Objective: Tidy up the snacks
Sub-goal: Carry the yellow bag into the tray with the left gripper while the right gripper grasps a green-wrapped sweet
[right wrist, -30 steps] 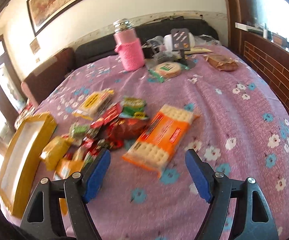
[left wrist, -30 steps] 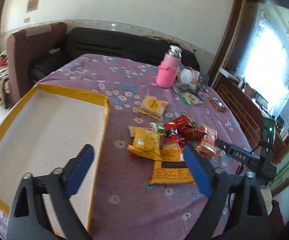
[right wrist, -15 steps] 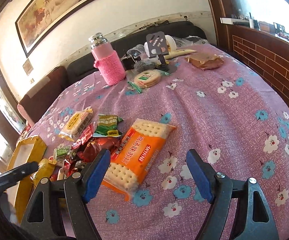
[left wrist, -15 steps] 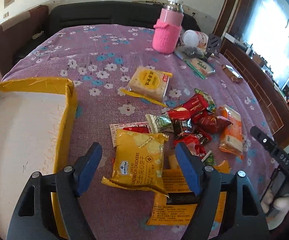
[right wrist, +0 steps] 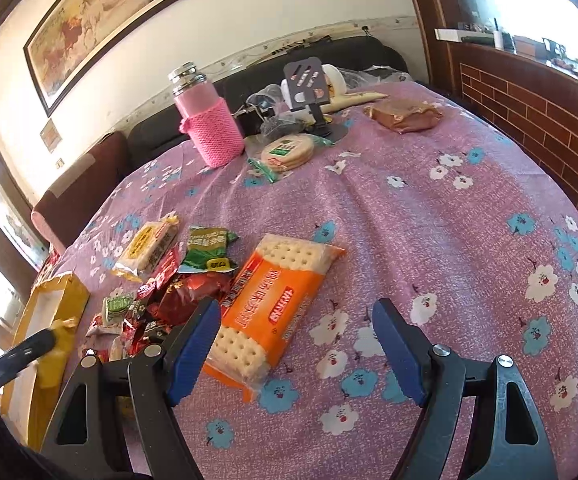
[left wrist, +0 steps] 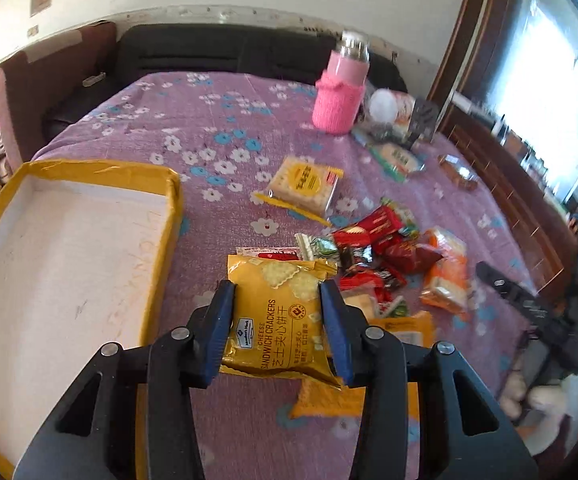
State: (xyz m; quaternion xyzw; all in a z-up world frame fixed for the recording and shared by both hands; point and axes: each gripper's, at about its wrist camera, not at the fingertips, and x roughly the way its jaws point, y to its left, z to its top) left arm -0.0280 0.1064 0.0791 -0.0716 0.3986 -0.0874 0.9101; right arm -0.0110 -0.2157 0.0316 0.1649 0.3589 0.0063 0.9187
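My left gripper (left wrist: 277, 320) is shut on a yellow cheese sandwich crackers pack (left wrist: 279, 316), with a blue pad pressed on each side. The yellow-rimmed box (left wrist: 65, 248) with a white floor lies just left of it. A pile of small red and green snack packets (left wrist: 373, 248) sits beyond. My right gripper (right wrist: 295, 350) is open and empty. An orange cracker pack (right wrist: 273, 304) lies between and ahead of its pads, close to the left one. The snack pile (right wrist: 169, 292) and the box (right wrist: 45, 320) show to its left.
A pink-sleeved flask (right wrist: 209, 128) stands at the back of the purple flowered tablecloth (right wrist: 449, 216). A round biscuit pack (right wrist: 287, 150), a phone stand (right wrist: 309, 88) and a brown bag (right wrist: 403, 114) lie near it. A yellow cracker pack (left wrist: 303, 184) lies mid-table. A dark sofa runs behind.
My left gripper has moved forward and down onto the yellow crackers pack and shut on it. My right gripper stayed open and edged closer to the orange cracker pack.
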